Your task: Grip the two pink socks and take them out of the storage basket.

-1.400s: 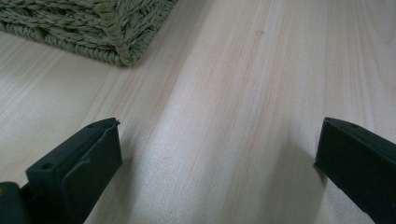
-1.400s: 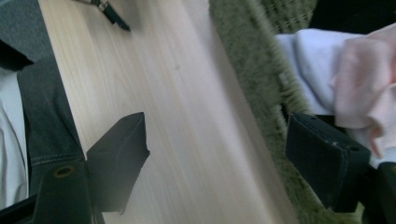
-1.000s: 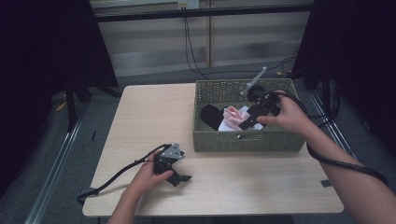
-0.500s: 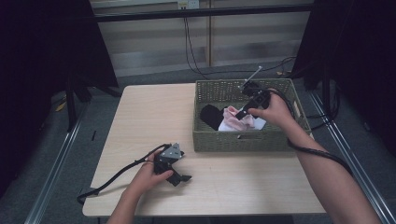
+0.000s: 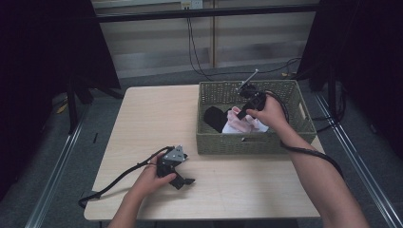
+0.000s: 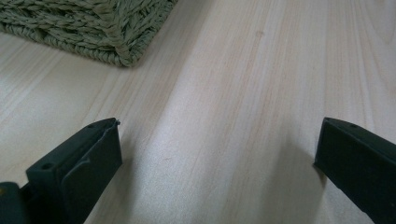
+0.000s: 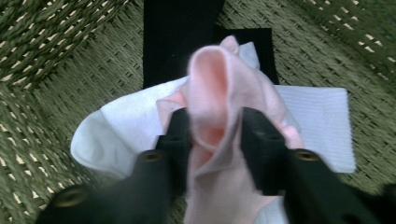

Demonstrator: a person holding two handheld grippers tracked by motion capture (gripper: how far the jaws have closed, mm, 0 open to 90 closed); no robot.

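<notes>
A pink sock (image 7: 210, 79) lies on a white sock (image 7: 317, 116) and a black sock (image 7: 177, 37) inside the green woven basket (image 5: 252, 142). My right gripper (image 7: 215, 130) reaches down into the basket. Its jaws have just been closing, and they now pinch a raised fold of the pink sock between them. In the high view the right gripper (image 5: 240, 114) sits over the pink sock (image 5: 242, 122), with the black sock (image 5: 216, 118) to its left. My left gripper (image 5: 183, 183) rests on the table in front of the basket, jaws wide apart in the left gripper view (image 6: 217, 149), nothing between them.
The basket stands at the back right of the light wooden table (image 5: 157, 118); its corner (image 6: 116, 42) shows ahead of the left gripper. A black cable (image 5: 119, 175) trails left from the left gripper. Dark stands and cables surround the table.
The right hand has sunk into the basket and shifted left onto the socks, and its jaws have drawn in around the pink sock. The left hand has stayed put.
</notes>
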